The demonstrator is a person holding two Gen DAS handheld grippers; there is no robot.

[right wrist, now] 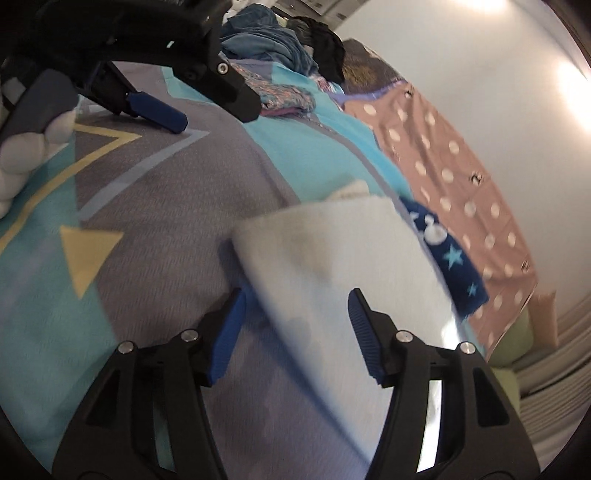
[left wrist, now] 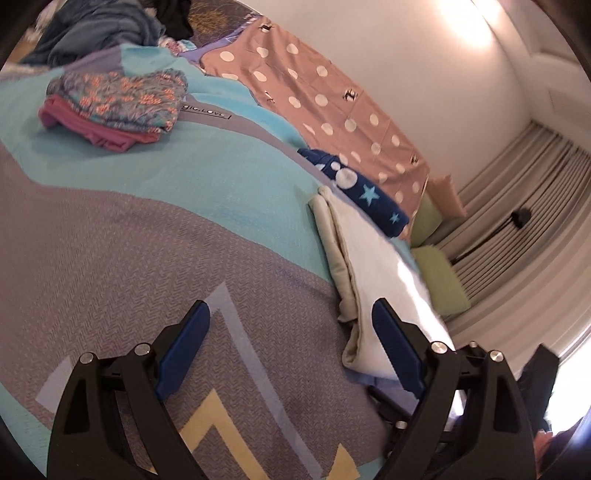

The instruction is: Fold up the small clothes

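A folded white cloth (right wrist: 332, 251) lies on the patterned bedspread (right wrist: 155, 206). My right gripper (right wrist: 297, 295) hovers over the cloth's near end, open; the pads straddle the cloth without pressing it. In the left wrist view the same white cloth (left wrist: 376, 258) lies just right of my left gripper (left wrist: 291, 314), which stands wide open over bare bedspread (left wrist: 147, 240) with nothing between its fingers. The left gripper (right wrist: 214, 118) also shows at the top left of the right wrist view, held by a gloved hand (right wrist: 22, 147).
A folded navy star-print cloth (left wrist: 365, 188) lies beyond the white one. A folded floral and pink stack (left wrist: 118, 103) sits further back, with a heap of unfolded blue clothes (left wrist: 99, 29) behind. A pink dotted sheet (left wrist: 321, 99) runs along the wall; green cushions (left wrist: 439, 277) lie below the bed edge.
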